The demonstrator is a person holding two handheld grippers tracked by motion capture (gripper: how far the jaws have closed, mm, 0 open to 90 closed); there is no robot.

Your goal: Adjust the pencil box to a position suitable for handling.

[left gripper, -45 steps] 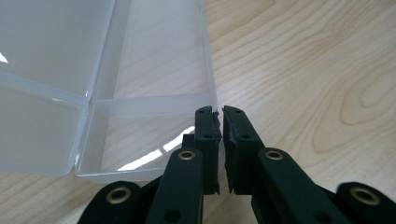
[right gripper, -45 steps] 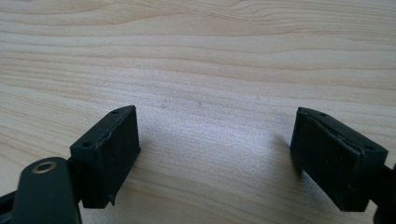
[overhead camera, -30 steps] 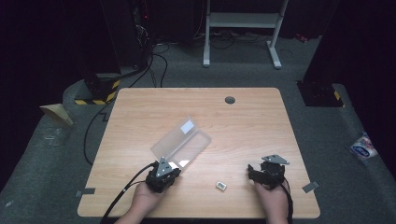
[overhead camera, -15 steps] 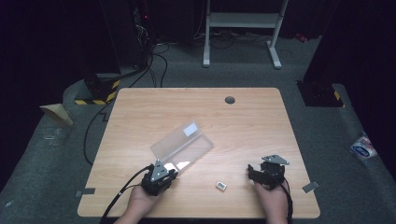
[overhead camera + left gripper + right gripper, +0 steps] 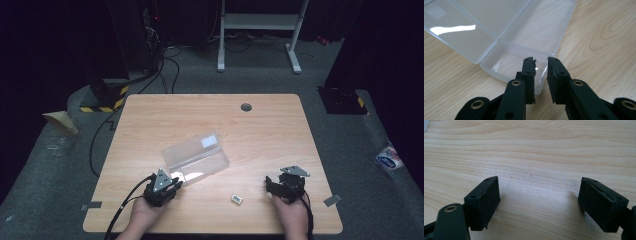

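A clear plastic box (image 5: 195, 157) lies open on the wooden table (image 5: 210, 117), its lid folded back. My left gripper (image 5: 173, 182) sits at the box's near left corner. In the left gripper view its jaws (image 5: 540, 62) stand a narrow gap apart; they have just been opening. The corner wall of the box (image 5: 529, 35) shows in the gap, and the pads do not press on it. My right gripper (image 5: 274, 184) rests on the table at the near right, and in the right gripper view its jaws (image 5: 538, 180) are wide apart over bare wood.
A small pale block (image 5: 237, 199) lies on the table between the two hands. A round cable hole (image 5: 246, 107) is near the far edge. Cables, a white frame stand (image 5: 257, 22) and dark floor surround the table.
My left hand has drawn back a little to the left from the box, and its jaws have parted slightly. The box and the right hand have stayed put.
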